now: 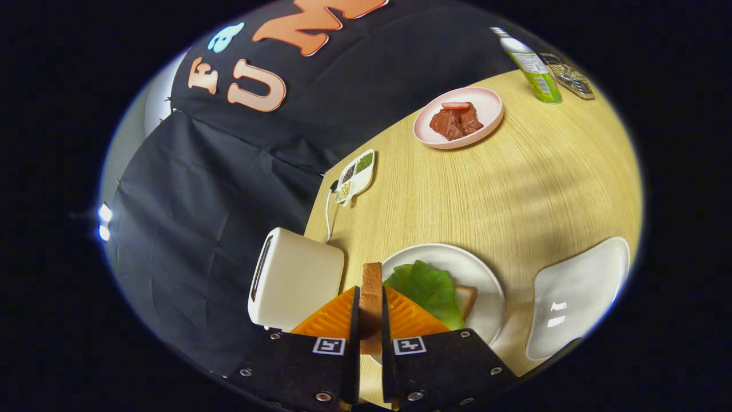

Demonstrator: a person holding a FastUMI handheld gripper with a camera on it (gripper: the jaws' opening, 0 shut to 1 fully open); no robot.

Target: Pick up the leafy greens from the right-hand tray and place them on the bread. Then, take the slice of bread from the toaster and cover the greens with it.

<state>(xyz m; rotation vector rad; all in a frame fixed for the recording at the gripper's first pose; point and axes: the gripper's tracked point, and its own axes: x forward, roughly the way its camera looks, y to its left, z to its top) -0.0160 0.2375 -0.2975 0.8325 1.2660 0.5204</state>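
Gripper [370, 320] clamps the bread slice [371, 297] on edge; released tilted, it could slide off the greens [426, 286] onto the plate [486, 286].

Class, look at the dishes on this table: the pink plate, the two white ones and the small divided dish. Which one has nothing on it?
The white tray, right of the white plate holding greens. The pink plate holds meat; the divided dish holds seasonings.

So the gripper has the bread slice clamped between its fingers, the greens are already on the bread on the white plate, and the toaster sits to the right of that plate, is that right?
Not quite. In the gripper view the toaster stands to the left of the white plate, not the right. The rest holds: the gripper has both fingers pressed on the bread slice, and the greens already lie on the bread on that plate.
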